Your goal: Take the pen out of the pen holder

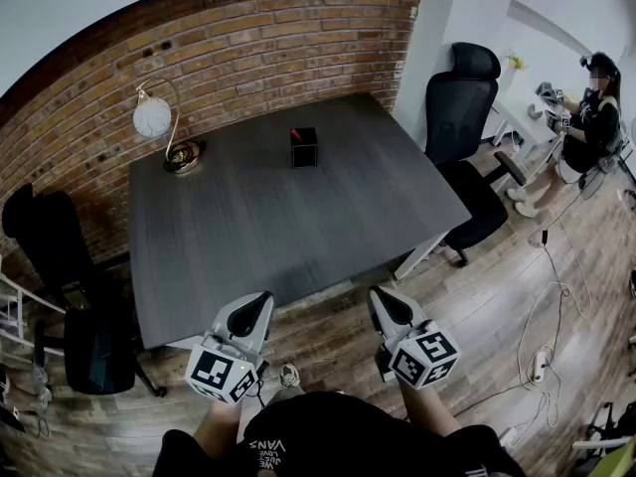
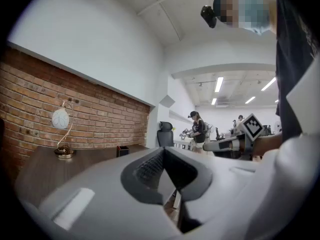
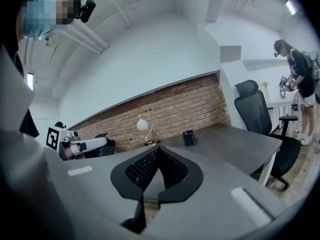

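A black square pen holder (image 1: 304, 148) stands on the far middle of the dark grey table (image 1: 248, 227), with a red pen (image 1: 295, 132) sticking out of its top. The holder also shows small and far off in the left gripper view (image 2: 122, 151) and in the right gripper view (image 3: 188, 138). My left gripper (image 1: 261, 300) and right gripper (image 1: 379, 296) hover side by side off the table's near edge, well short of the holder. Both are shut with nothing between the jaws, as seen in their own views (image 2: 163, 150) (image 3: 157, 149).
A round white desk lamp (image 1: 154, 117) on a brass base stands at the table's far left, by the brick wall. A black office chair (image 1: 465, 117) sits at the right edge, another (image 1: 60, 256) at the left. A person (image 1: 591, 117) works at a white desk far right. Cables lie on the wooden floor.
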`<state>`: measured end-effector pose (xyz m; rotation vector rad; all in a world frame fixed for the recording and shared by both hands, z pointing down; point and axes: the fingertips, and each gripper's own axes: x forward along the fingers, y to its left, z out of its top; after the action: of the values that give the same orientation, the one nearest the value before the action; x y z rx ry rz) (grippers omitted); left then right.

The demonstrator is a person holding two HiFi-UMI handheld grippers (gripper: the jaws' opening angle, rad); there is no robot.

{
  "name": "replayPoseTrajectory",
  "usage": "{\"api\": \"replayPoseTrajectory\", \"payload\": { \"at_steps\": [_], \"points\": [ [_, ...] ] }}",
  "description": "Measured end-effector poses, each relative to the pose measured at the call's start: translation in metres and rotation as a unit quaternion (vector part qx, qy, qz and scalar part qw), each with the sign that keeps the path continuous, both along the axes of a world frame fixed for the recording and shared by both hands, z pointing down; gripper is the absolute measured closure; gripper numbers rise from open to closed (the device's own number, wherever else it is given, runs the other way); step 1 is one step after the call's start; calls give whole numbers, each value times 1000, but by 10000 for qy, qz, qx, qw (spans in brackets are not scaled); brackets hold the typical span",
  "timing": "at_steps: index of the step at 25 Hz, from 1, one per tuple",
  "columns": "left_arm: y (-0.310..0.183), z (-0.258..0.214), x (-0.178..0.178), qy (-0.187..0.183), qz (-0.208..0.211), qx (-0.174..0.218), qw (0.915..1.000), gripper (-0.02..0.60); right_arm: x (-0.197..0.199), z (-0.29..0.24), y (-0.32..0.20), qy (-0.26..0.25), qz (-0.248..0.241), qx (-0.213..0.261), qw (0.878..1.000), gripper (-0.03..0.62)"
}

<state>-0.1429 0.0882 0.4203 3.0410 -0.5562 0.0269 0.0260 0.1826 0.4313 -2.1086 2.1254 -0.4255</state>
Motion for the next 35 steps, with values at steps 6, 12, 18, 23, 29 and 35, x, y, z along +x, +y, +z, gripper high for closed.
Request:
{"api": "replayPoseTrajectory", "payload": {
  "at_steps": [6,12,18,23,29,35],
  "points": [
    [40,-2,6,-32,-115,23,9999,531,6,-1,33,-36,-130,70,9999,592],
    [66,-4,8,-37,-299,11,9995,530,7,-9,50,-182,-454,370,9981,591],
    [73,10,11,-81,-432,-124,9990,529,10,-5,53,-145,-606,392,9973,559],
    [55,15,24,-38,-366,-206,9991,529,16,2,39,-143,-651,304,9973,531],
    [13,17,53,68,-209,-341,9992,529,31,1,1,-117,-635,235,9976,531],
    [-47,12,74,194,-95,-332,9992,529,50,-1,-55,-14,-510,176,9985,513]
  ]
}}
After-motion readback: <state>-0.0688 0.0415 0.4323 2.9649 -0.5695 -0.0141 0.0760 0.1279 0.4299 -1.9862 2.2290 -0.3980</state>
